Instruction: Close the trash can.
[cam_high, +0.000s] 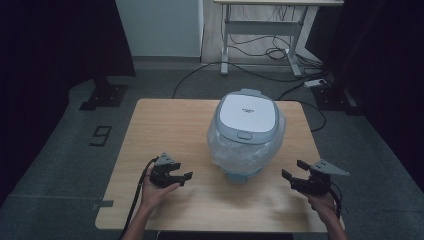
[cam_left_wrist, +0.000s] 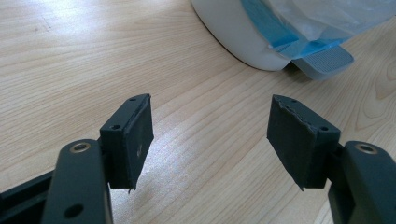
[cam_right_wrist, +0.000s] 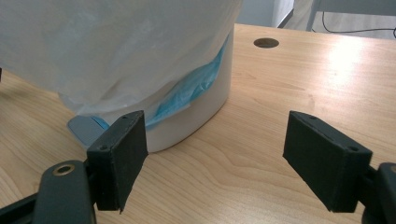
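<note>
A small white pedal bin (cam_high: 245, 145) with a grey-and-white lid (cam_high: 247, 115) stands in the middle of the wooden table (cam_high: 165, 125). A clear plastic liner bag (cam_right_wrist: 116, 46) hangs over its sides, with a blue strip below it. Its grey pedal (cam_left_wrist: 324, 60) sticks out at the front. My left gripper (cam_high: 185, 178) rests low at the bin's front left, open with nothing between its pads (cam_left_wrist: 210, 126). My right gripper (cam_high: 292, 170) hovers at the bin's front right, open and empty (cam_right_wrist: 215, 140), facing the bin's white base (cam_right_wrist: 196, 112).
A round cable hole (cam_right_wrist: 266, 43) is cut in the tabletop beyond the bin. Behind the table stand a desk frame (cam_high: 260, 35), loose cables and a power strip (cam_high: 317, 82) on the grey floor. A "9" marker (cam_high: 101, 135) lies on the floor at left.
</note>
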